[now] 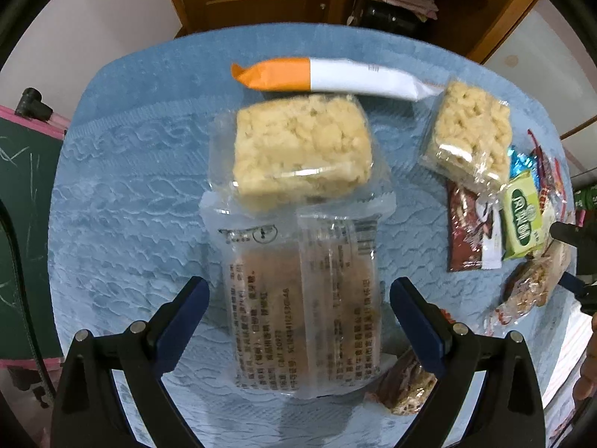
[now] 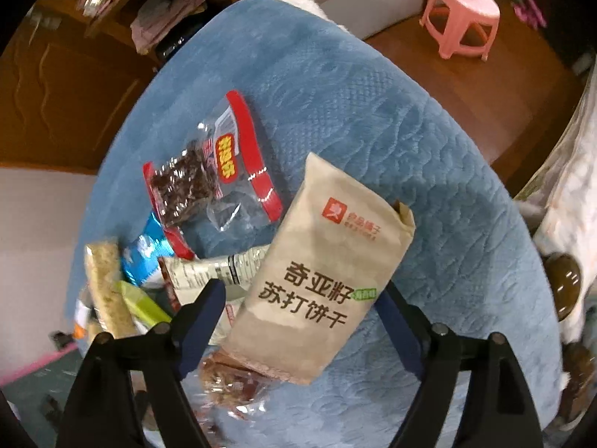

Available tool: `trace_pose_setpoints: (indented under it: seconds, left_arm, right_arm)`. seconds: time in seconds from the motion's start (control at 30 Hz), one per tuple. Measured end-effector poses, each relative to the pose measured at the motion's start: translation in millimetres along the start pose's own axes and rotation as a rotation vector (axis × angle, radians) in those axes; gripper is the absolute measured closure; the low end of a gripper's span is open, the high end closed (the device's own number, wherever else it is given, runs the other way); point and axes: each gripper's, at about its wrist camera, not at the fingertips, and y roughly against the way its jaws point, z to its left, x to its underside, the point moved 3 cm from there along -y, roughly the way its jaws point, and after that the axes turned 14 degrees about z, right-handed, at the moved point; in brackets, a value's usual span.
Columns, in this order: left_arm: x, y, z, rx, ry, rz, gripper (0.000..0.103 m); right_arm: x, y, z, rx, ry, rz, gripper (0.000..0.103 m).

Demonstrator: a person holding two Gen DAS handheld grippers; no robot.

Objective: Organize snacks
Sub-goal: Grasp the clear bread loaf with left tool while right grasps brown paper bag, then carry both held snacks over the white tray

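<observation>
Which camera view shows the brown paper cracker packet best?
The right wrist view. The brown paper cracker packet lies there whole and sharp on the blue cloth, its print readable, between the open fingers of the right gripper. The left wrist view does not clearly show it.

- Tan paper-look cracker packet (image 2: 324, 268): a red square logo with small red characters beside it, too small to read; below, large dark characters "奇亚籽" and "苏打饼干", with a small green tag after the first line.
- Clear snack bag with red edges (image 2: 220, 175): yellow label with red characters, blurred.
- Green packet (image 1: 520, 220): white characters, not legible.
- Clear wrapper (image 1: 298, 321): dark printed lines, too blurred to read.
</observation>
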Motion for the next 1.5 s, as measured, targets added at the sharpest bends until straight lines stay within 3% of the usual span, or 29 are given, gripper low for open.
trace_pose_setpoints:
  seconds: [0.13,0.23,0.4,0.6,0.73,0.97,1.03,1.13,1.3,1.5]
  left_arm:
    - [2,-11,-1,-0.009,0.009,0.034,0.006]
    - [6,-13,3,0.056,0.008,0.051,0.022]
    - [11,-9,3,0.042,-0.01,0.023,0.034]
    - [32,14,9,0.038,0.022,-0.022,0.036]
    - [49,50,12,0.039,0.017,-0.101,0.036]
    - [116,144,-1,0.051,-0.066,-0.273,0.036]
    - [121,169,-5,0.063,-0.079,-0.293,0.036]
    - [163,200,-13,0.08,-0.124,-0.329,0.036]
    - [226,224,-24,0.054,-0.189,-0.334,0.035]
    - [284,213,-45,0.005,-0.221,-0.294,0.035]
  right_arm:
    - [9,4,3,0.026,0.034,-0.028,0.035]
    - [17,7,-5,0.034,0.057,-0.022,0.035]
    - [30,14,-16,0.081,0.12,-0.038,0.035]
    - [51,39,-28,0.07,0.162,-0.09,0.036]
    - [73,73,-22,0.083,0.214,-0.191,0.036]
    - [132,146,-14,0.036,0.357,-0.365,0.036]
    - [153,161,-16,0.02,0.411,-0.402,0.036]
    - [192,180,-18,0.01,0.516,-0.441,0.035]
    - [257,187,-25,0.036,0.676,-0.479,0.035]
    - [311,169,-46,0.051,0.806,-0.462,0.035]
